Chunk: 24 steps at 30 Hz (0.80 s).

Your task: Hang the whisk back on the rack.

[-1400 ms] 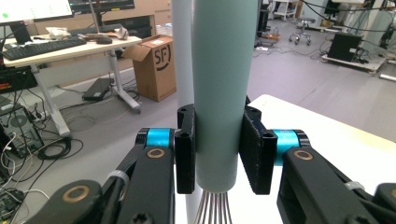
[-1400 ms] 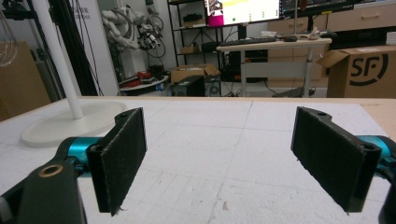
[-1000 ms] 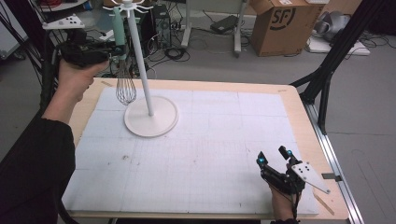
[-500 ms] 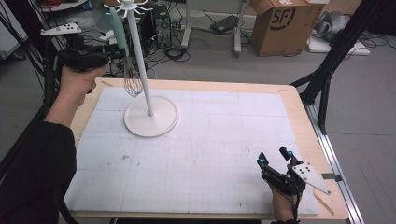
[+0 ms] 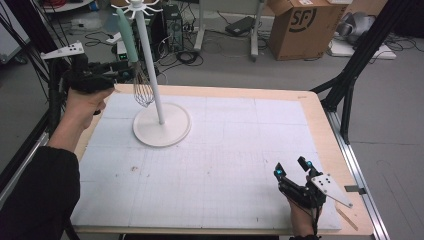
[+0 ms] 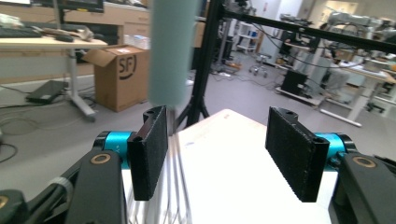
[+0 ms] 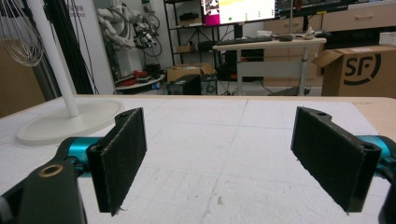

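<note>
The brown cardboard box [image 5: 299, 27] on the floor behind the table carries the black letters "SF" on its side, and its flaps stand open; what is inside I cannot see. No other writing is readable; the monitor in the right gripper view is too small for that. On the far left part of the white gridded mat [image 5: 225, 150] stands the white stand with a round flat base and a thin pole [image 5: 161, 125], with small hooks at its top. The wire whisk with a pale green handle [image 5: 135, 65] hangs upright just beside the pole, the handle up and the wire balloon down, above the base. The left gripper [image 5: 112, 70] is held in the air just to the left of the whisk, and its jaws are spread; in the left gripper view the handle [image 6: 172, 51] rises close above the left jaw, but whether it touches the pad is hard to tell. The right gripper [image 5: 292, 167] rests low at the near right corner of the mat, well apart from the stand, with its jaws spread wide and nothing between them.
</note>
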Each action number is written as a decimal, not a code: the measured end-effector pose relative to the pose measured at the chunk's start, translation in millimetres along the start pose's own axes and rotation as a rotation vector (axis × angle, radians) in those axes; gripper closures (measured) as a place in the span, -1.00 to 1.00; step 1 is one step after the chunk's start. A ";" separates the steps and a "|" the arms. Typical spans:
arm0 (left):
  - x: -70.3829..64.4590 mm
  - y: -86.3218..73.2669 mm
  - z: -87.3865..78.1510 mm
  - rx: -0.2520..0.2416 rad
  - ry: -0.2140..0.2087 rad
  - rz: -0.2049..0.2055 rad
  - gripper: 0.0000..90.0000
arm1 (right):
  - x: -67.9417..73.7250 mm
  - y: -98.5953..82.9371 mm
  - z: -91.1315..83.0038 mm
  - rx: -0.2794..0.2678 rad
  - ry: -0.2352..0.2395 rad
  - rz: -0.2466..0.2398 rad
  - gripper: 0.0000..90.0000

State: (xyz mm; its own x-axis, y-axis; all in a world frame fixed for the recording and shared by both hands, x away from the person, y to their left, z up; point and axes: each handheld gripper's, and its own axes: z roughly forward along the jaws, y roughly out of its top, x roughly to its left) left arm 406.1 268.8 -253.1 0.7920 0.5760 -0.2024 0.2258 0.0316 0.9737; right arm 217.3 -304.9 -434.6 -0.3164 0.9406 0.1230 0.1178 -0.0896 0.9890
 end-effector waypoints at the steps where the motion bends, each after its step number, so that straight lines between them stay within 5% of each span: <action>1: -2.2 -2.3 -1.0 -0.003 -0.008 -0.001 -0.14 | 0.4 0.1 0.1 0.001 0.002 -0.002 -0.61; 8: -15.0 -19.6 -4.1 -0.017 -0.062 -0.017 -0.22 | 2.7 0.3 2.1 0.003 0.010 -0.002 -0.61; 24: -40.0 -61.6 16.6 0.029 -0.134 -0.017 -0.30 | 3.2 0.7 2.8 -0.003 0.014 -0.005 -0.61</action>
State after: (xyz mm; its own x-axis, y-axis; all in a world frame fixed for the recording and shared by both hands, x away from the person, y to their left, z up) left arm 369.9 230.2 -306.8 0.8561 0.4615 -0.2328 0.2543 0.0160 0.9670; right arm 219.0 -301.0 -433.7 -0.3305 0.9362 0.1195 0.1135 -0.0863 0.9898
